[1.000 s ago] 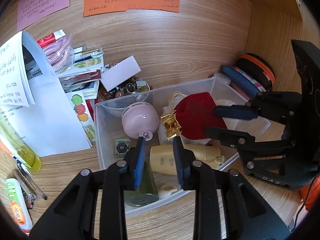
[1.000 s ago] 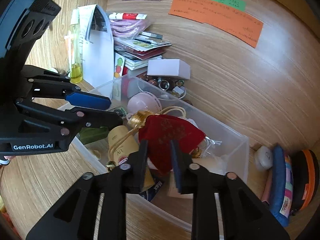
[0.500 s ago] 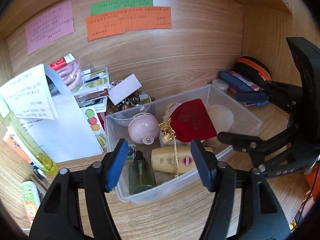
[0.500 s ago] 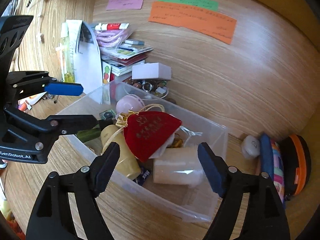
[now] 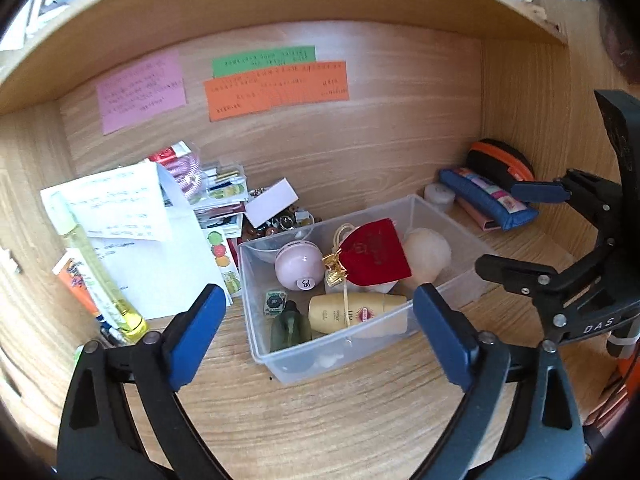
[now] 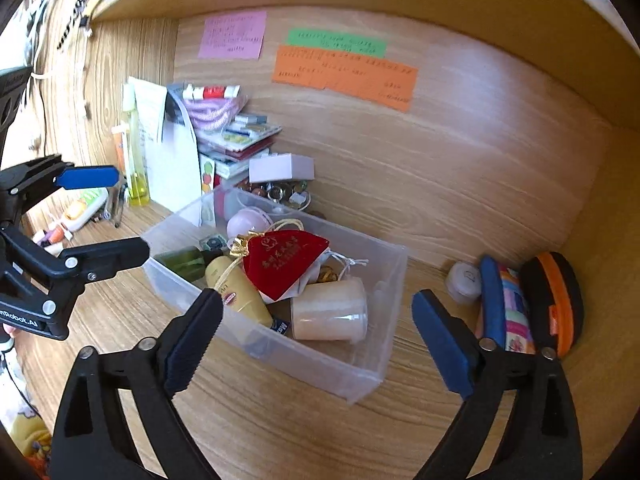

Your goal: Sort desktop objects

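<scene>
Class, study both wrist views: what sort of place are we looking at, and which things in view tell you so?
Most likely a home desk nook under a shelf. Handwritten coloured notes are stuck to the wooden back panel, a pencil case lies in the corner, and a clear plastic bin of toiletries and trinkets sits on the wooden desktop.

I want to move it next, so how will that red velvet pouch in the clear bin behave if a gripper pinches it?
The red pouch looks like soft cloth, so it will probably sag and deform. Its gold drawstring trails over the cream bottle and may snag or drag. It seems light, though its contents are hidden.
</scene>
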Demonstrator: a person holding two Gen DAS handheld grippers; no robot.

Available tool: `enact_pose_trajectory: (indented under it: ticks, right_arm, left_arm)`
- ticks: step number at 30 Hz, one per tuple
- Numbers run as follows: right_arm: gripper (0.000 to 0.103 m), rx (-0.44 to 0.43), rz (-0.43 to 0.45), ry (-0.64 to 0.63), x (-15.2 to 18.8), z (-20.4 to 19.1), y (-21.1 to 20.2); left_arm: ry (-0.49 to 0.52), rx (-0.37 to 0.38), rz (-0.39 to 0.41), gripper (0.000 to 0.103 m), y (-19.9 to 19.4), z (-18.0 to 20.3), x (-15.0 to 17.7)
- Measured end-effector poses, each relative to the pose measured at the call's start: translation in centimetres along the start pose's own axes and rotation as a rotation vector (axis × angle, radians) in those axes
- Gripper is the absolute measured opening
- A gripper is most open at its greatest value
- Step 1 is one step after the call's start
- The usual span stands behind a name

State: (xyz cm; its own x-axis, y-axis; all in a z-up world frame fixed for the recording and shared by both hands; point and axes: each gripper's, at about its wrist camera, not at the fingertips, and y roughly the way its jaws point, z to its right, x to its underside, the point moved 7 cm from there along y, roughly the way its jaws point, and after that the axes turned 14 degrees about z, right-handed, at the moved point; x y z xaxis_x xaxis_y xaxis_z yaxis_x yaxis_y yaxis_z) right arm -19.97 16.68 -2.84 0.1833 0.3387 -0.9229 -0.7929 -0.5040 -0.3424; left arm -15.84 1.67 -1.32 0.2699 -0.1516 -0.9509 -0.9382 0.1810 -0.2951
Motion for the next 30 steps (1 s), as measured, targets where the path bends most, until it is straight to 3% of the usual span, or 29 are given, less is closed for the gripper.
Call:
enact_pose_trajectory:
  ticks: [9, 16, 24, 30]
  right_arm:
    - [0.103, 0.058, 0.076, 0.084, 0.0, 0.7, -5.1]
    - [0.103, 0.128, 0.110, 0.156, 1.2, 0.9, -8.3]
    - [0.103, 0.168, 0.122, 0.160, 2.2, 0.3, -10.2]
    - [0.103, 0.138, 0.104, 0.203, 3.4, -0.5, -10.3]
  left_arm:
    - [-0.050, -0.095, 0.068, 0.100, -4.7, 0.0, -0.8]
    - [-0.083, -0.233, 0.112, 0.102, -7.4, 0.0, 0.1]
    - [-0.128, -0.209, 0.084, 0.102, -8.0, 1.0, 1.9]
    - [-0.141, -0.189, 0.062, 0.102, -7.9, 1.6, 3.0]
